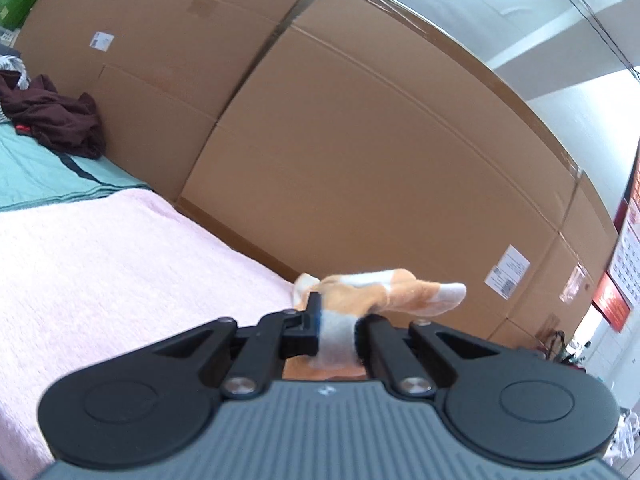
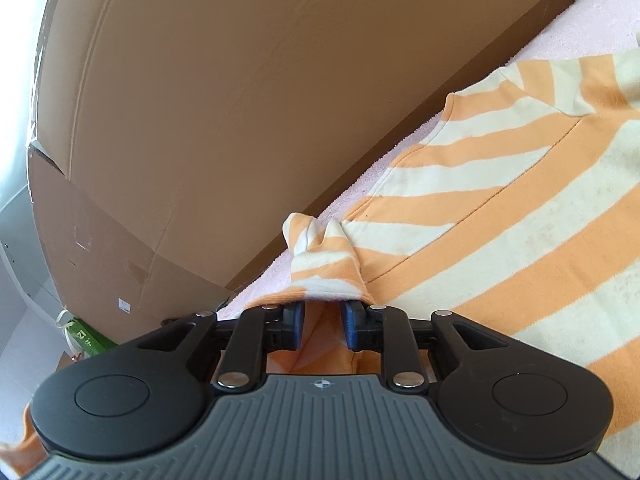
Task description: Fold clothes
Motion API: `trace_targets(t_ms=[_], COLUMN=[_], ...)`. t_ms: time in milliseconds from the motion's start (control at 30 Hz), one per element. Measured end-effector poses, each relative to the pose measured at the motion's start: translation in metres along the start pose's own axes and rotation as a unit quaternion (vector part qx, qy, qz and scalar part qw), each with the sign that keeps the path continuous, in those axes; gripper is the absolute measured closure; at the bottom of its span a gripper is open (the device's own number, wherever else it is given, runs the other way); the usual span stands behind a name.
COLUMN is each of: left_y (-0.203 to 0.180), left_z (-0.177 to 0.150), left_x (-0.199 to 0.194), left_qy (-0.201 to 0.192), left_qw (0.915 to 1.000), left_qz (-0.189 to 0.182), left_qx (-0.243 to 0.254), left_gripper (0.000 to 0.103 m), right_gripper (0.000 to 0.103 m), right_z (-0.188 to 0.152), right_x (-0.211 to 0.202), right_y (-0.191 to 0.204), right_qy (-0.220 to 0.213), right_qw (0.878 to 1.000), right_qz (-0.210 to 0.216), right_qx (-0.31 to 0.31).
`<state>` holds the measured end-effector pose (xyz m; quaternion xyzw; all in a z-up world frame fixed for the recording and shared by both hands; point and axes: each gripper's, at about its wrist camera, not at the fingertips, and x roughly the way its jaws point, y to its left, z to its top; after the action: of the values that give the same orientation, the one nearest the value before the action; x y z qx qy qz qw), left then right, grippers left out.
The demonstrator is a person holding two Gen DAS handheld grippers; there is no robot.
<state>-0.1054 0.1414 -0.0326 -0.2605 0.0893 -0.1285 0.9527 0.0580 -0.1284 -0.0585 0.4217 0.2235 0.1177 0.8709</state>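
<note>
Your left claw [image 1: 336,330] is clamped on a bunched fold of the orange-and-white striped shirt [image 1: 380,288]. The fabric is pinched tight between the two black fingers [image 1: 310,320], and a loose end of it sticks out past the tips, up and to the right. You hold this claw close to level, tilted only slightly down, and rolled so that the pink towel-like cover [image 1: 100,264] beneath it slopes across the view. It sits near the edge of that cover, close to the wall of large cardboard boxes [image 1: 360,140] behind. Further left on the same surface lie a teal cloth [image 1: 36,176] and a crumpled dark maroon garment [image 1: 56,120].

Your right claw [image 2: 322,324] points a little more steeply down and is rolled the other way, with the boxes [image 2: 180,120] filling the left of its view. Its blue-padded fingers [image 2: 352,326] stand a small way apart, and shirt fabric runs through the gap between them; the pads do not visibly press on it. A peaked fold of the shirt [image 2: 500,220] rises just ahead of the tips, and the rest of the garment spreads flat to the right over the pink cover [image 2: 592,12].
</note>
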Motion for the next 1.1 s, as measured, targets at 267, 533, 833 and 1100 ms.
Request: trace_targets(t_ms=[267, 533, 833, 1100], left_y=[-0.015, -0.026, -0.017, -0.005], left_z=[-0.018, -0.041, -0.031, -0.014], left_x=[-0.011, -0.011, -0.013, -0.016], left_qy=[0.008, 0.035, 0.033, 0.018], left_qw=[0.9999, 0.9992, 0.9993, 0.9993], left_qz=[0.007, 0.001, 0.017, 0.017], left_qx=[0.009, 0.017, -0.009, -0.028], left_gripper=[0.103, 0.103, 0.103, 0.103], right_gripper=[0.08, 0.079, 0.076, 0.061], right_z=[0.001, 0.0, 0.004, 0.003], right_x=[0.0, -0.002, -0.006, -0.053], right_y=[-0.003, -0.004, -0.013, -0.019], right_qy=[0.006, 0.005, 0.044, 0.087], right_qw=[1.0, 1.0, 0.997, 0.995], right_qz=[0.014, 0.011, 0.011, 0.008], right_qx=[0.019, 0.028, 0.06, 0.048])
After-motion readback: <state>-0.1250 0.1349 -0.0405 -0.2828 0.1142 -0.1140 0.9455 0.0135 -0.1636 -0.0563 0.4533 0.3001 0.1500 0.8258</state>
